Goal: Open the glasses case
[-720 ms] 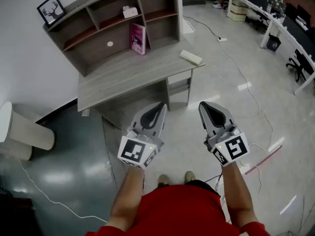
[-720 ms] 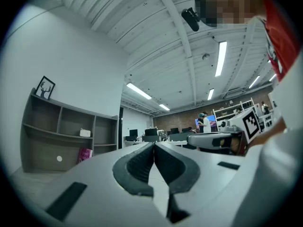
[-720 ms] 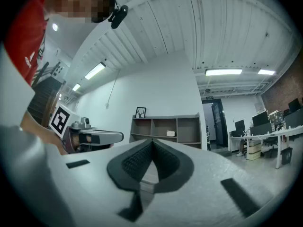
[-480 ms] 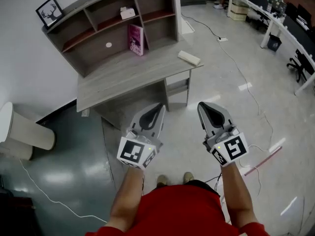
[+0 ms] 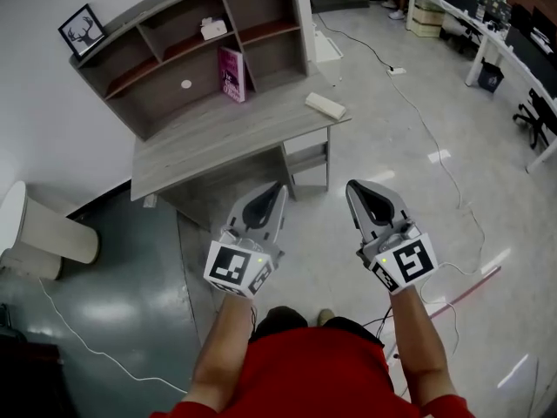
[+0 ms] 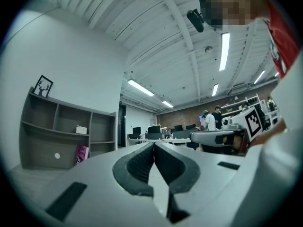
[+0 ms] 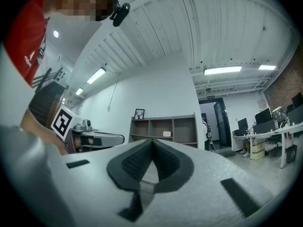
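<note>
Grey wooden surface [image 5: 218, 138] with a shelved hutch stands against the white wall, ahead of the person. Left gripper [image 5: 277, 188] and right gripper [image 5: 352, 188] hover side by side above the floor, well short of it, fingers pressed together on nothing. Cream oblong glasses case [image 5: 325, 104] lies near the surface's right end.

- Left gripper [image 5: 277, 190], right gripper [image 5: 352, 188]: shells of light grey plastic, smooth, matt.
- Pads [image 6: 141, 167]: dark, rubber-like, finely ribbed, matt.
- Desk [image 5: 218, 138], ahead of both grippers: grey wood-grain, matt.
- Glasses case [image 5: 325, 104], on the desk ahead of the right gripper: pale, matt; material cannot be told.
- Floor [image 5: 409, 172], beneath both grippers: smooth, glossy, mirrors the lights.
- Shirt [image 5: 305, 377], behind the grippers: red cloth, matt.
</note>
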Tool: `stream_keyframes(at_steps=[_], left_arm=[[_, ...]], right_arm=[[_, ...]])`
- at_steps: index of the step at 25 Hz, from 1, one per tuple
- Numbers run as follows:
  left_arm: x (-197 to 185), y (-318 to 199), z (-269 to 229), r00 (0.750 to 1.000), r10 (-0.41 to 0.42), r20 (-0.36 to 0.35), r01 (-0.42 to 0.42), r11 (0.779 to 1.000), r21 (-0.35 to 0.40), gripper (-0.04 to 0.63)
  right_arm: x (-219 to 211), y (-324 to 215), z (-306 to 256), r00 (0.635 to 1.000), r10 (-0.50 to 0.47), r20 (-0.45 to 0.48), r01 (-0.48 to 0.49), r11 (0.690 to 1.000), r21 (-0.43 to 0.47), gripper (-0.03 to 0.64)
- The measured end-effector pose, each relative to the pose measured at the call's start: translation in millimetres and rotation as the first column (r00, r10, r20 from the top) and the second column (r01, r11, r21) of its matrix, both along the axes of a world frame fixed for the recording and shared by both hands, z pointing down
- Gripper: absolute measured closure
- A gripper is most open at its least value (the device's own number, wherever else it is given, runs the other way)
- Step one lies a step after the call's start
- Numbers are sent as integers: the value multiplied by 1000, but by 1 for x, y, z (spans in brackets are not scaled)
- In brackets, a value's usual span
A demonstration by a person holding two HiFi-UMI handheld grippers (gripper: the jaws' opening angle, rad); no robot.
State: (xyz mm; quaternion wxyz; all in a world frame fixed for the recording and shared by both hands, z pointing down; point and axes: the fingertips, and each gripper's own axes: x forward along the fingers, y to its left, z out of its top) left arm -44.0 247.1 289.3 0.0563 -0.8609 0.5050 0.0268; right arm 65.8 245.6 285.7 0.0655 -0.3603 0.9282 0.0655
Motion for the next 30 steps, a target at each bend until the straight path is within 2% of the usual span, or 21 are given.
stream_keyframes(at_steps=[7, 14, 20, 30], left_arm=[[4, -39, 5, 1000, -13, 17, 13, 1000, -9, 586], [-13, -115, 15, 1000, -3, 7, 4, 1000, -12, 586], [-32, -195, 38, 998, 58, 12, -58, 998, -13, 586], [-70, -314, 64, 988, 156, 5, -156, 986, -66, 586]], right_arm=[[6, -38, 8, 1000, -1, 2, 1, 1000, -12, 614], [-9, -106, 23, 999, 28, -24, -29, 999, -17, 612], [-31, -181, 30, 996, 76, -50, -76, 997, -13, 612], [-71, -293, 54, 982, 166, -96, -171, 984, -47, 612]])
